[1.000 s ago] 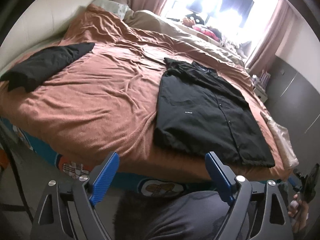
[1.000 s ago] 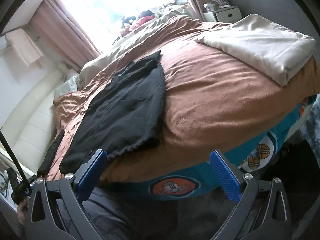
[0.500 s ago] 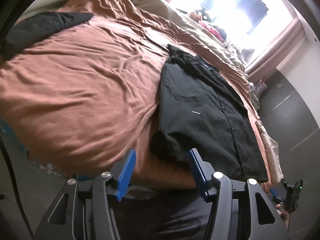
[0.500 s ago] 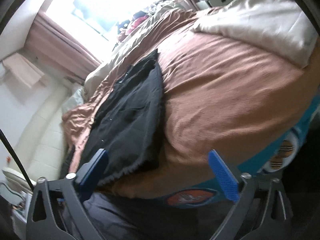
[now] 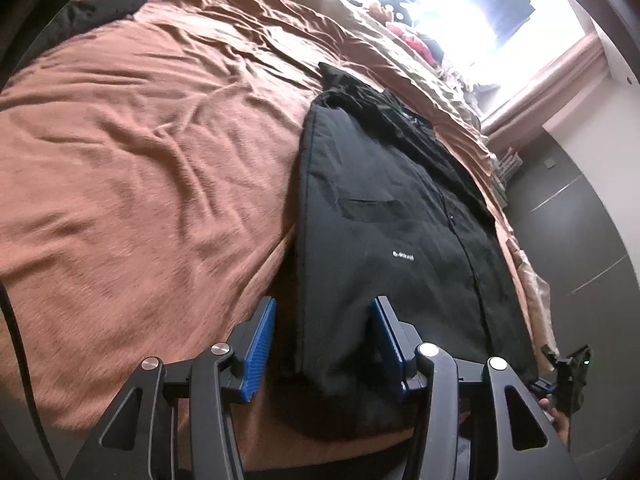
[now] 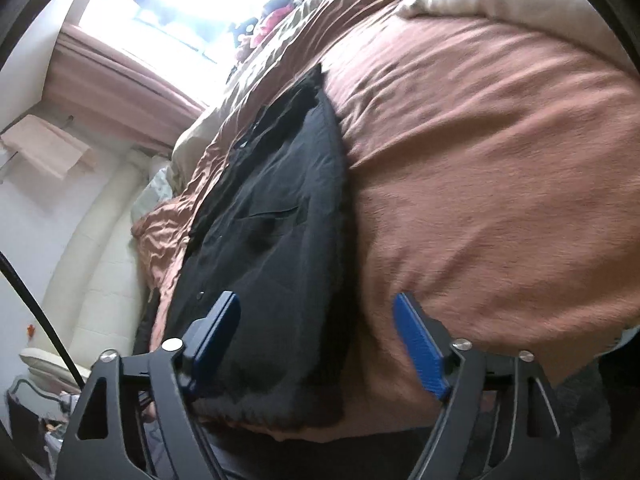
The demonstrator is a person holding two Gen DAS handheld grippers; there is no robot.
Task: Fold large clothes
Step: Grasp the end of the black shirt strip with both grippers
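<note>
Black button-front jacket (image 5: pixel 392 240) lies flat at the brown bedspread's (image 5: pixel 140 152) near edge; left gripper (image 5: pixel 322 336) and right gripper (image 6: pixel 316 340) straddle its hem corners, fingers spread. Pinching one layer only might skew the fold.

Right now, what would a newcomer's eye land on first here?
The black shirt lying flat on the rust-brown bedspread, its near hem just ahead of both open claws, left claw and right claw. Then the glaring window behind the bed.
</note>
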